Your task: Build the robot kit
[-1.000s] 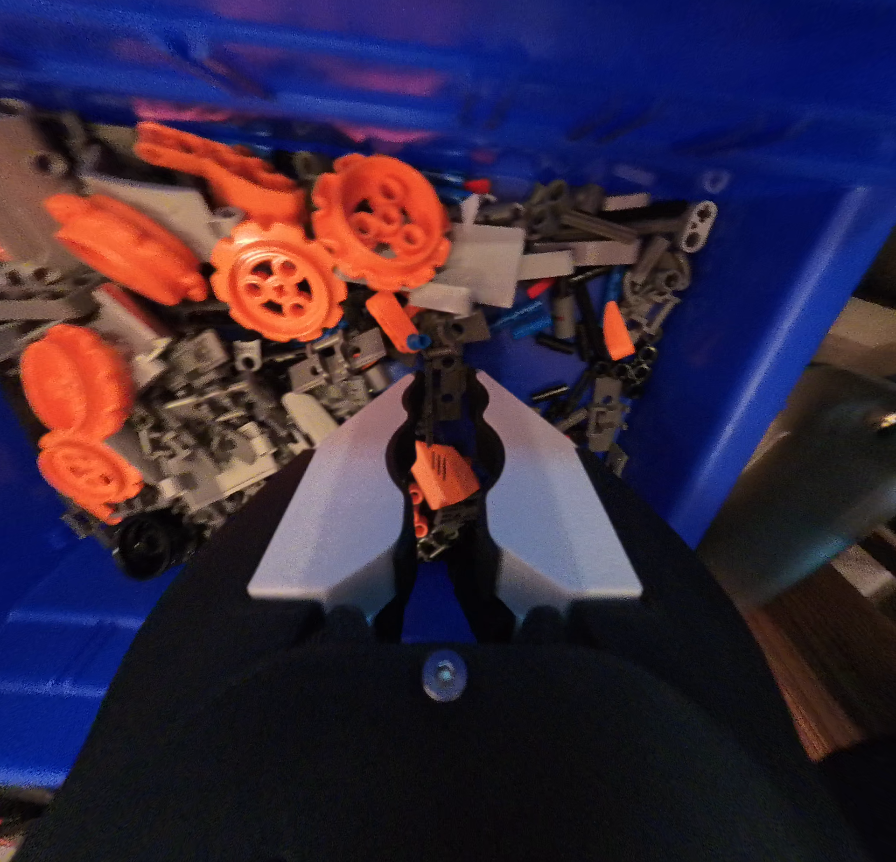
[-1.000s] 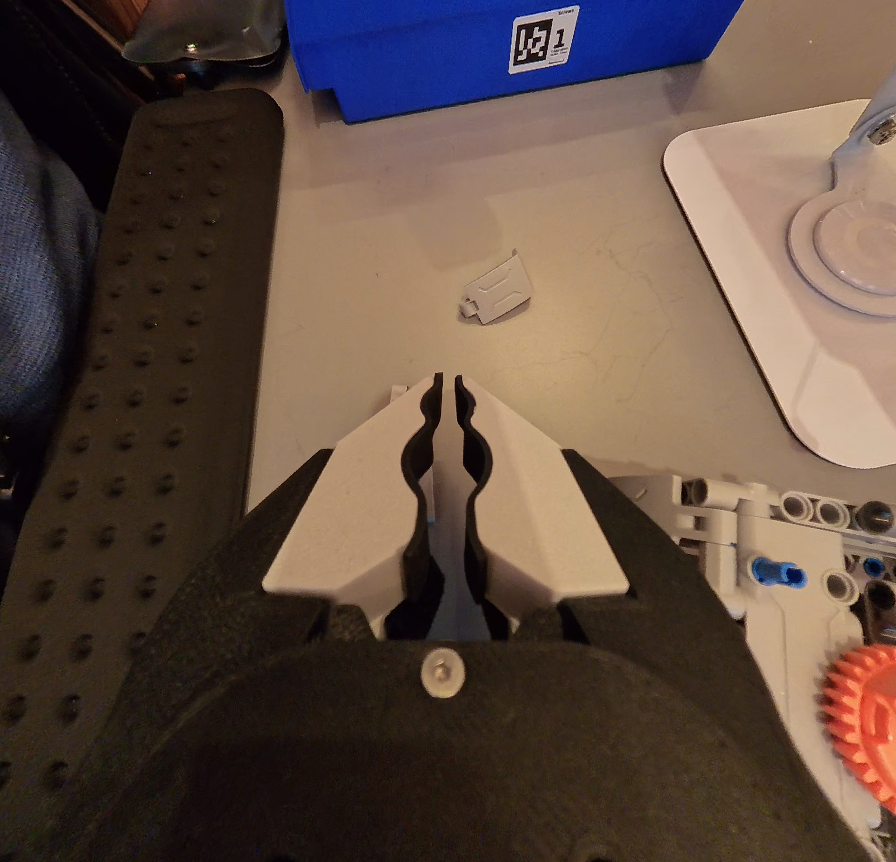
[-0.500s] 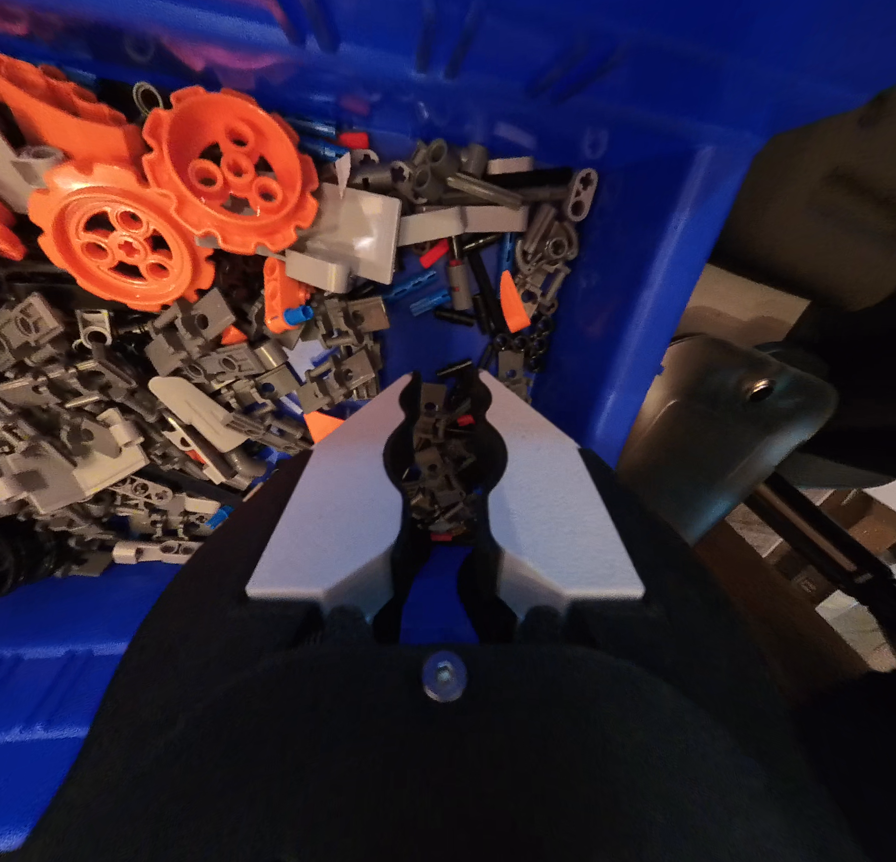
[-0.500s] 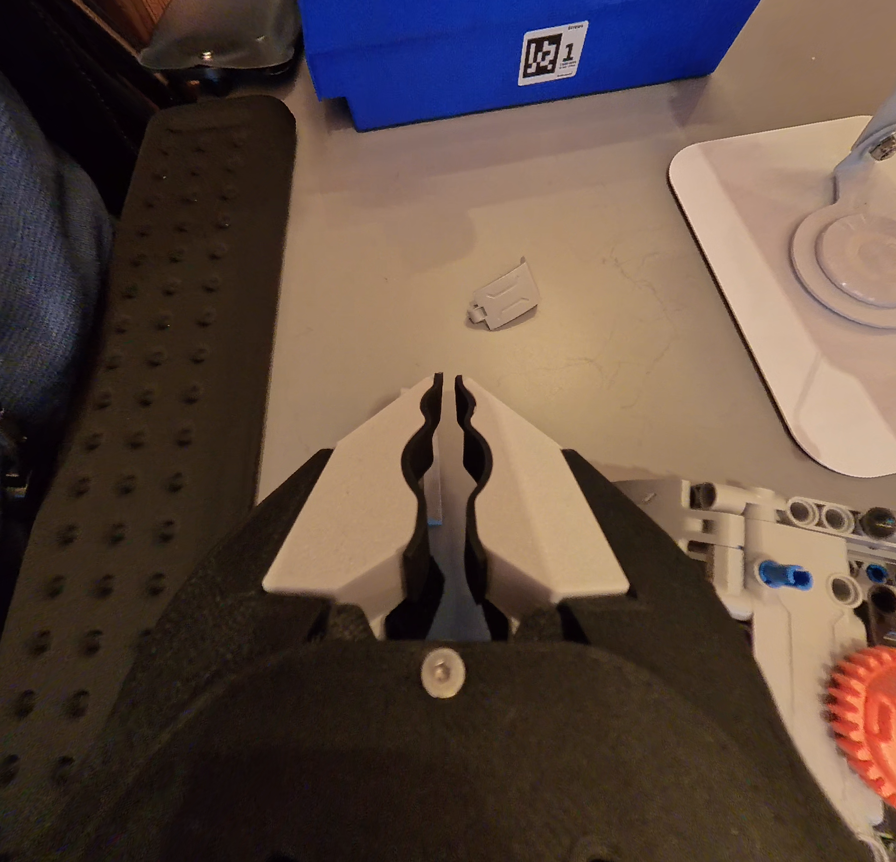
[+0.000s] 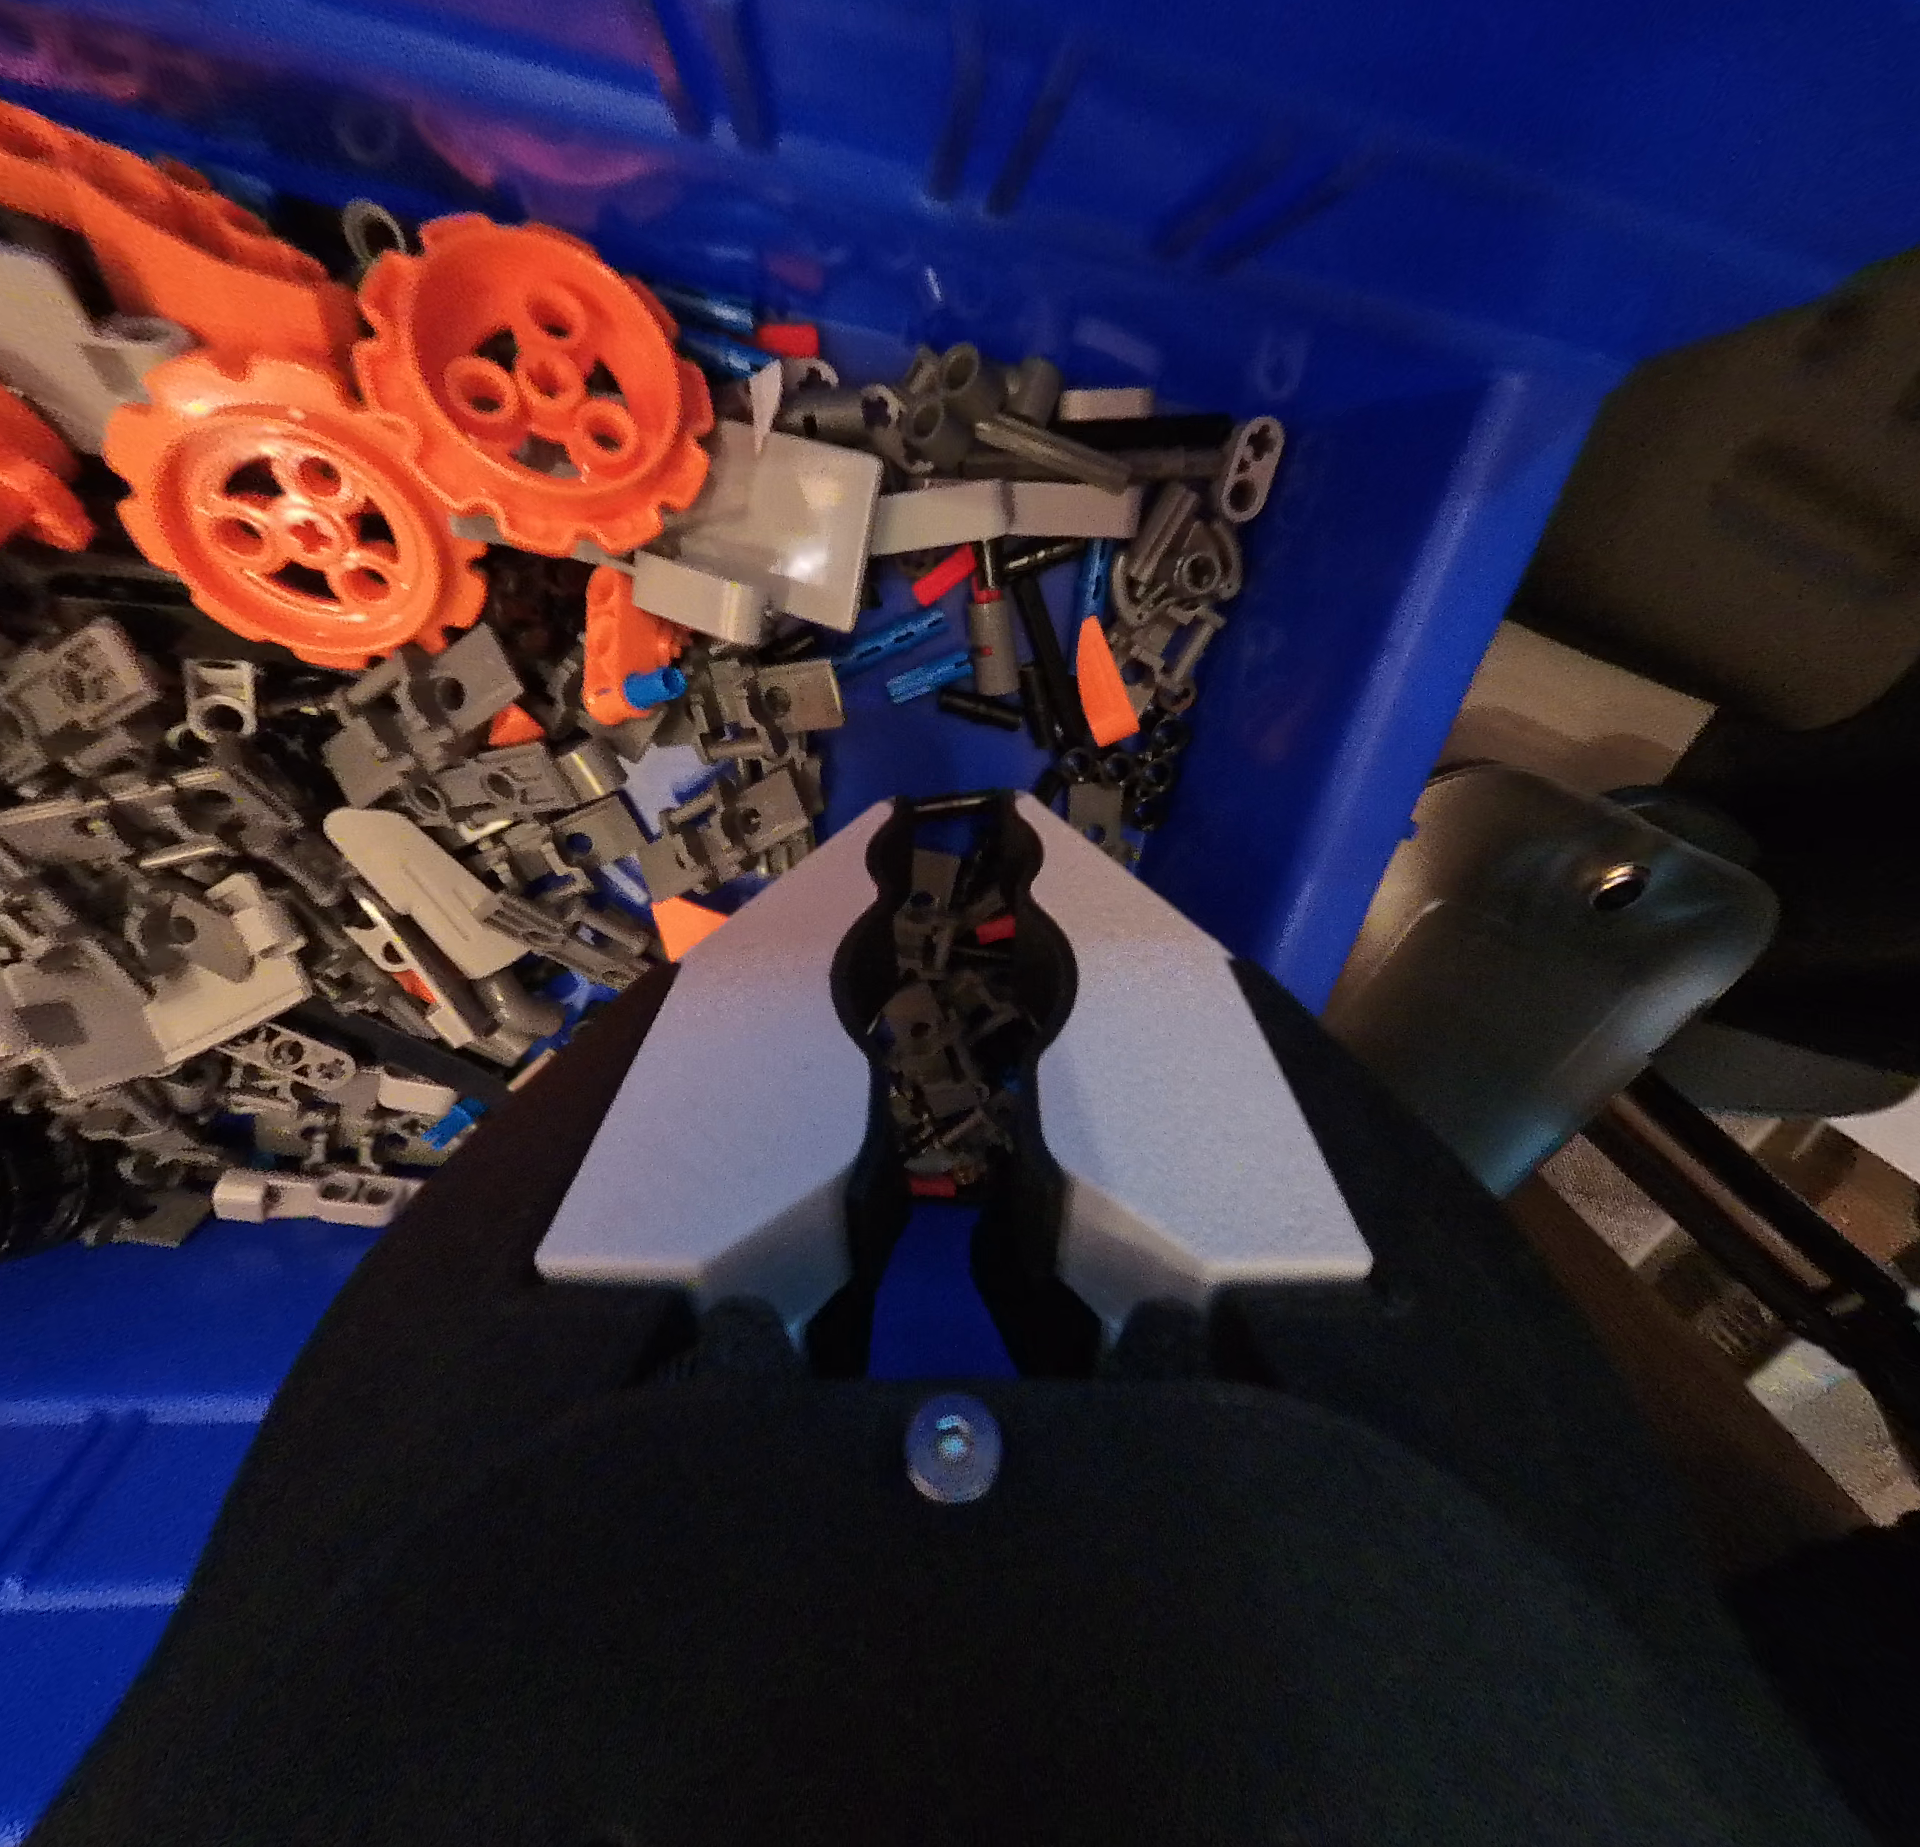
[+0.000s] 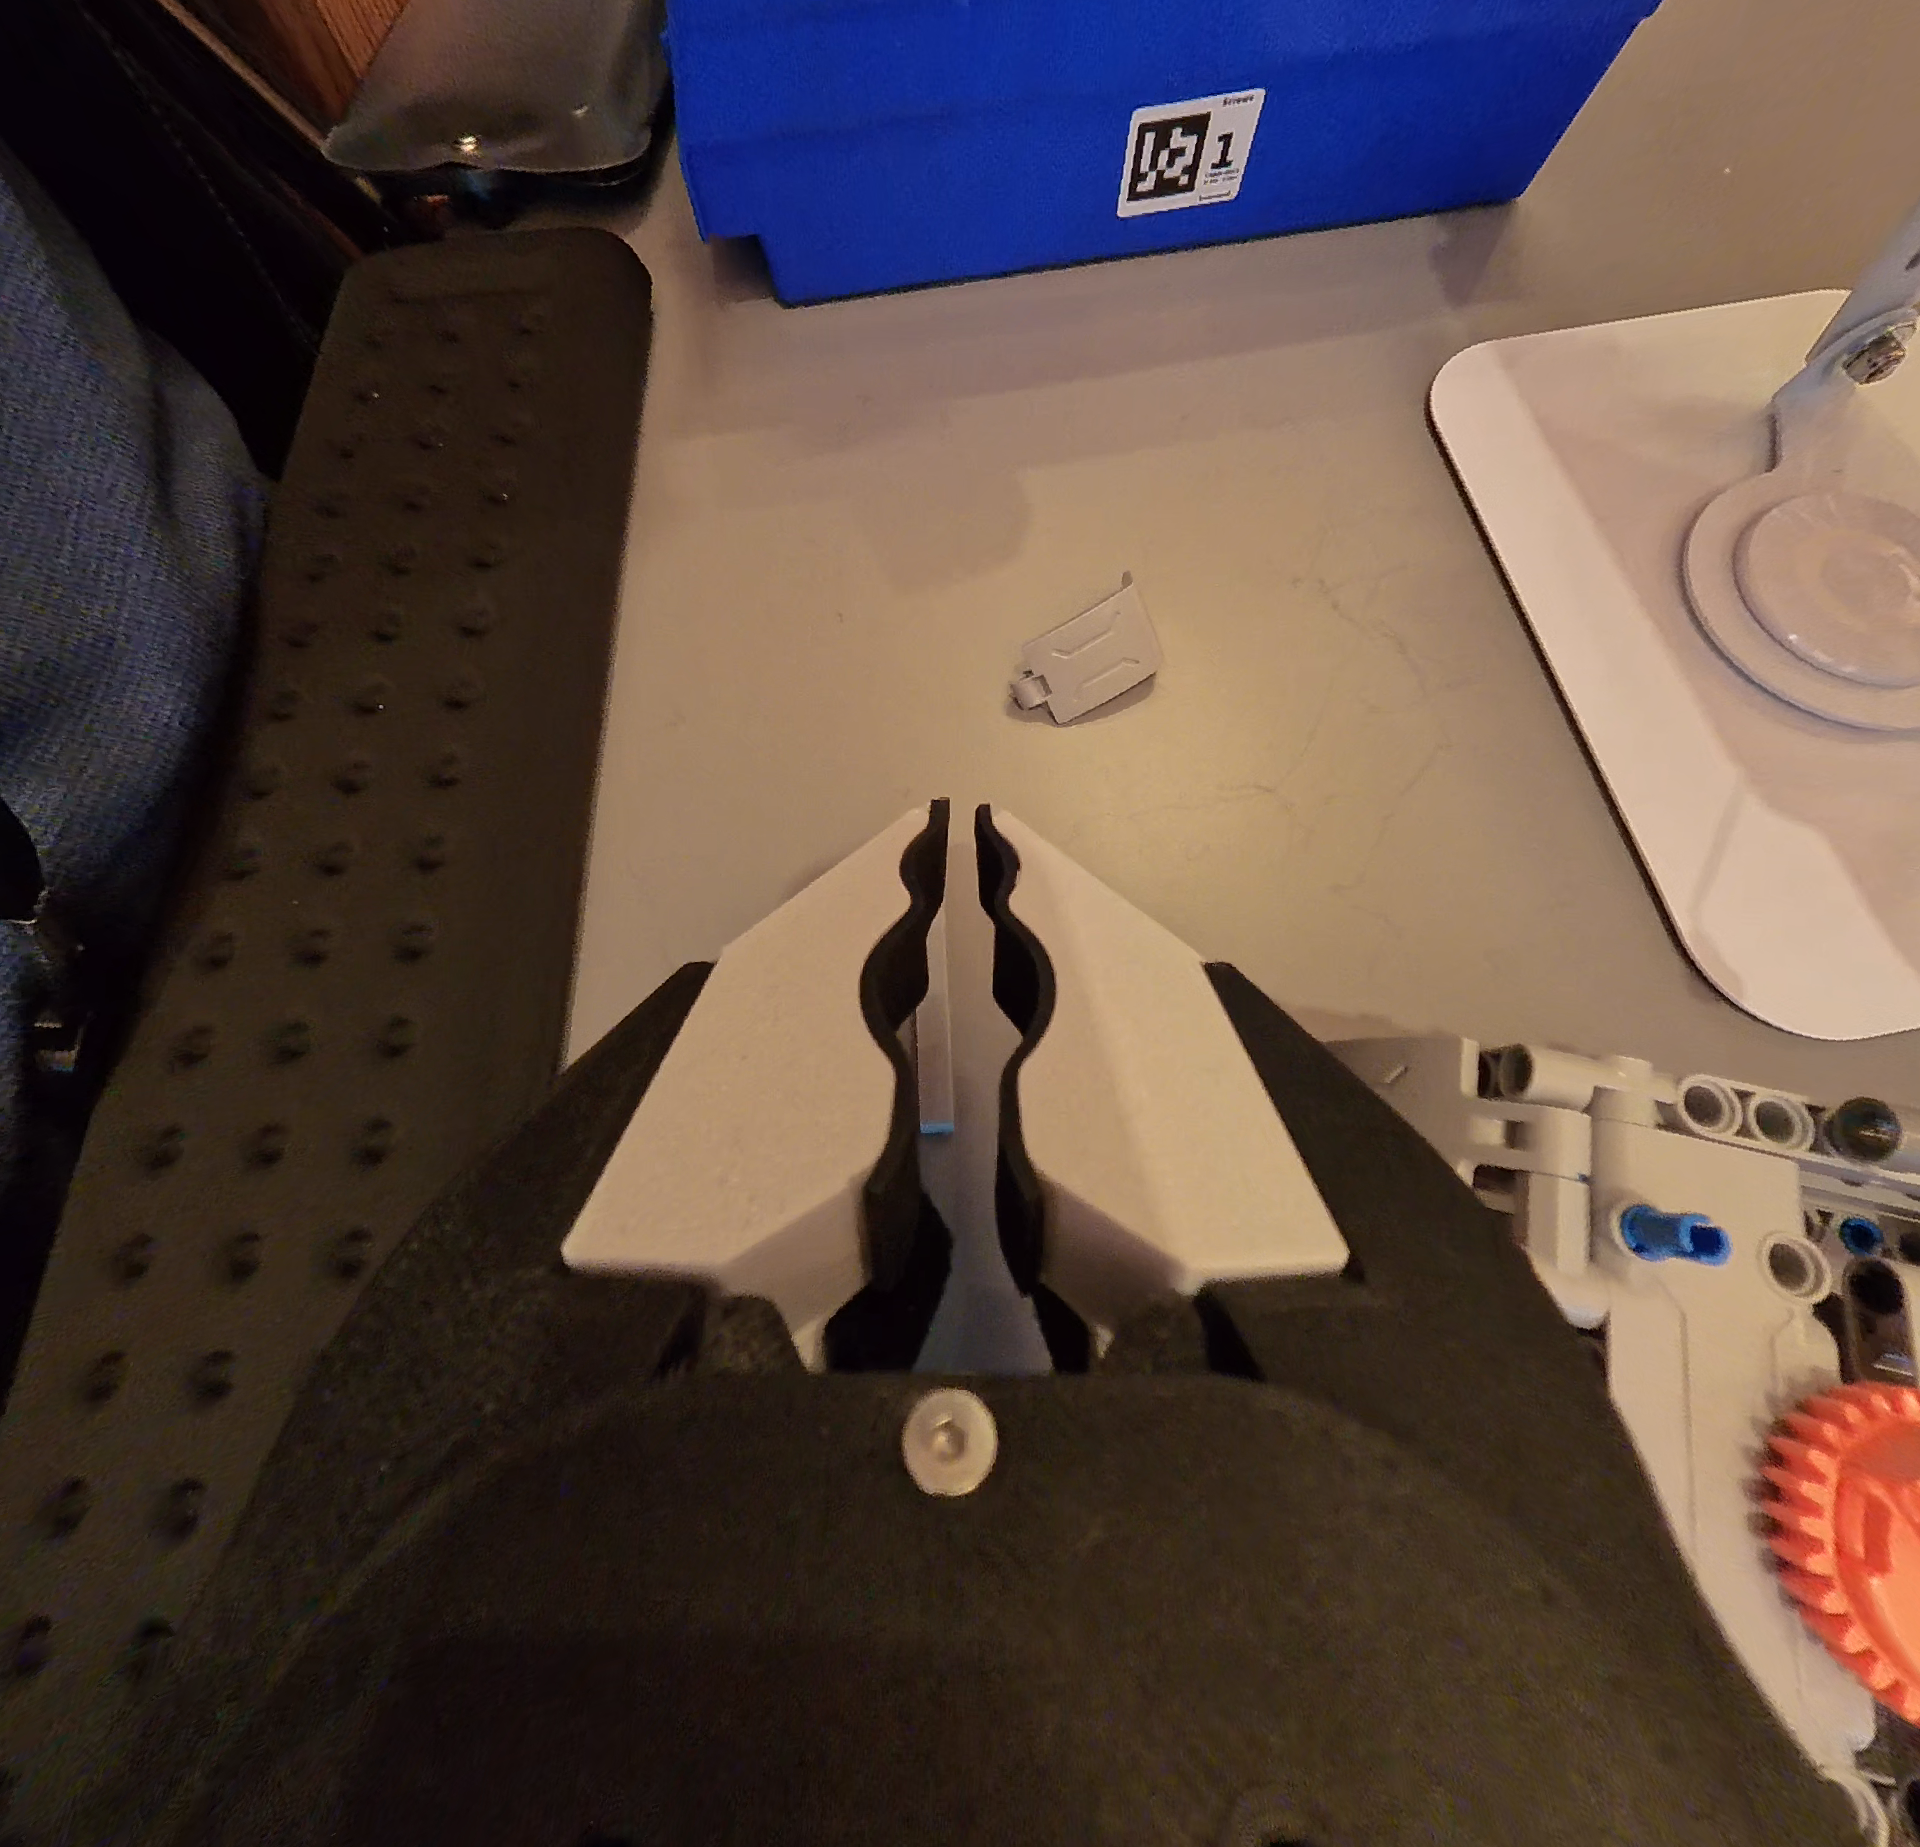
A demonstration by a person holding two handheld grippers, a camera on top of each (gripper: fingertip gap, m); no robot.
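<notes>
My left gripper (image 5: 961, 805) hovers inside a blue bin (image 5: 1351, 239), near its right wall. Its jaws stand a little apart with nothing between them. Below it lie small dark grey connectors and pins (image 5: 945, 1028). Two orange toothed wheels (image 5: 540, 384) and a heap of grey parts (image 5: 468, 789) lie to the left. My right gripper (image 6: 961, 810) hangs over the grey table, shut on a thin light-grey piece with blue ends (image 6: 935, 1049), held edge-on. A small grey panel (image 6: 1091, 665) lies on the table just ahead of it.
The blue bin (image 6: 935, 83) with a white tag stands at the far side of the table. A black studded mat (image 6: 364, 758) is on the left and a white base with a stand (image 6: 1558, 654) on the right. A grey assembly (image 6: 1683, 1309) with an orange gear (image 6: 1860, 1548) lies at lower right. About 30 centimeters separates my left fingertips from my right.
My left gripper moved right across the bin, away from the orange wheels, then nearly stopped; its jaw gap is unchanged. My right gripper drifted slightly toward the bin, still holding the thin piece.
</notes>
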